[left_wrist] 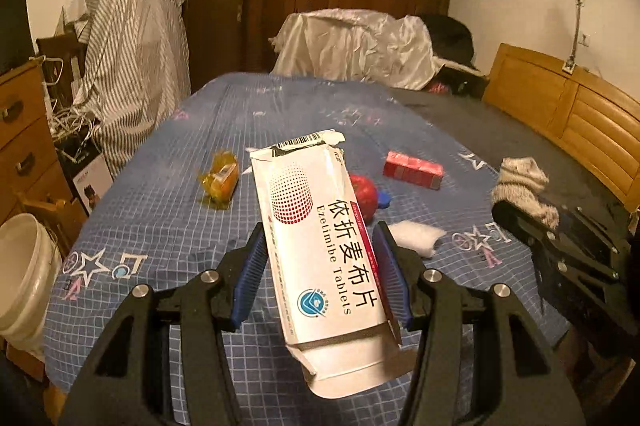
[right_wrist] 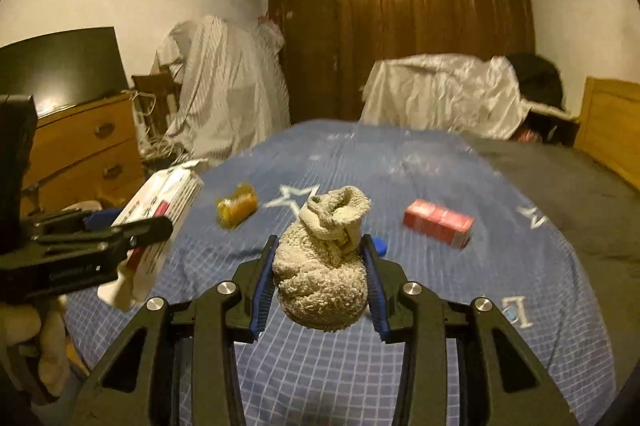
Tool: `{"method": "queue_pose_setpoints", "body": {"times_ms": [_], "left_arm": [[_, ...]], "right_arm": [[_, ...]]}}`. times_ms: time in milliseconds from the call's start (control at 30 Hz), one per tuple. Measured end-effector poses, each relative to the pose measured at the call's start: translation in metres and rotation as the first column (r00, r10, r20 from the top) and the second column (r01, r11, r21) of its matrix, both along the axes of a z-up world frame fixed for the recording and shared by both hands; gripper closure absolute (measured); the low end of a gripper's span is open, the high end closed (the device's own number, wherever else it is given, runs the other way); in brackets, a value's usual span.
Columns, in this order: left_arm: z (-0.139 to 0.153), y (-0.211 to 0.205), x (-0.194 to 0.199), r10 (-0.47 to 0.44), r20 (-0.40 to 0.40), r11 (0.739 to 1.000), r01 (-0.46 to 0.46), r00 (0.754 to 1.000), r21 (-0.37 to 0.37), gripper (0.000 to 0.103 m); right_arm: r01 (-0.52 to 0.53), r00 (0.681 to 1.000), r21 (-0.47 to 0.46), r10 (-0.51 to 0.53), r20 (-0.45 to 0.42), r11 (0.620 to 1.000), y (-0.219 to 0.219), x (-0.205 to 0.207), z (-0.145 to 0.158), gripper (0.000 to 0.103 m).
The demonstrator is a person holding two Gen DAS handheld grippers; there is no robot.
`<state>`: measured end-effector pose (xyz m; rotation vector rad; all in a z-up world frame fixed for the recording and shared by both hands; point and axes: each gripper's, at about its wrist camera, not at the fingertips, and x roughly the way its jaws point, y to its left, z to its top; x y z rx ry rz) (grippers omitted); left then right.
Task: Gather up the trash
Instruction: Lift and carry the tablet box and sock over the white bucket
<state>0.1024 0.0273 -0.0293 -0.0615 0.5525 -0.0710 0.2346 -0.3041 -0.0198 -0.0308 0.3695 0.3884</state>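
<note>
Left gripper (left_wrist: 320,266) clamps the white medicine box (left_wrist: 320,246) above the bed (left_wrist: 160,226); right gripper (right_wrist: 320,282) squeezes a rolled sock (right_wrist: 324,266).

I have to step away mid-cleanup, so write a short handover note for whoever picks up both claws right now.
Left claw: shut on the torn white tablet box, held above the bed.
Right claw: shut on a balled-up grey sock, also lifted.
On the blue sheet: orange wrapper, red carton, red apple, white wad, and something blue behind the apple.
White bucket stands on the floor at the left of the bed.
Done: two items picked up. Left: drop them, probably in the bucket, then collect the remaining trash.
</note>
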Motion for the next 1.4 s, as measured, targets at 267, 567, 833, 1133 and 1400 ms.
{"method": "queue_pose_setpoints", "body": {"times_ms": [267, 567, 833, 1133, 1400], "left_arm": [[0.011, -0.017, -0.017, -0.037, 0.078, 0.999, 0.035, 0.996, 0.027, 0.052], [0.019, -0.032, -0.029, -0.063, 0.134, 0.997, 0.056, 0.989, 0.056, 0.052], [0.020, -0.025, -0.031, -0.054, 0.138, 0.997, 0.046, 0.989, 0.059, 0.052], [0.033, 0.033, -0.037, 0.063, 0.149, 0.996, -0.072, 0.987, 0.056, 0.052], [0.051, 0.102, -0.050, 0.200, 0.167, 0.976, -0.211, 0.965, 0.046, 0.052]], "right_arm": [[0.059, 0.996, 0.009, -0.059, 0.064, 0.998, -0.016, -0.029, 0.021, 0.062], [0.071, 0.993, 0.028, -0.073, 0.088, 0.997, -0.031, -0.047, 0.028, 0.062], [0.045, 0.995, 0.031, -0.047, 0.084, 0.999, -0.025, -0.048, 0.038, 0.061], [-0.098, 0.992, 0.034, 0.094, 0.089, 0.995, 0.030, -0.026, 0.058, 0.061], [-0.239, 0.967, 0.032, 0.235, 0.098, 0.970, 0.122, -0.018, 0.080, 0.061]]}}
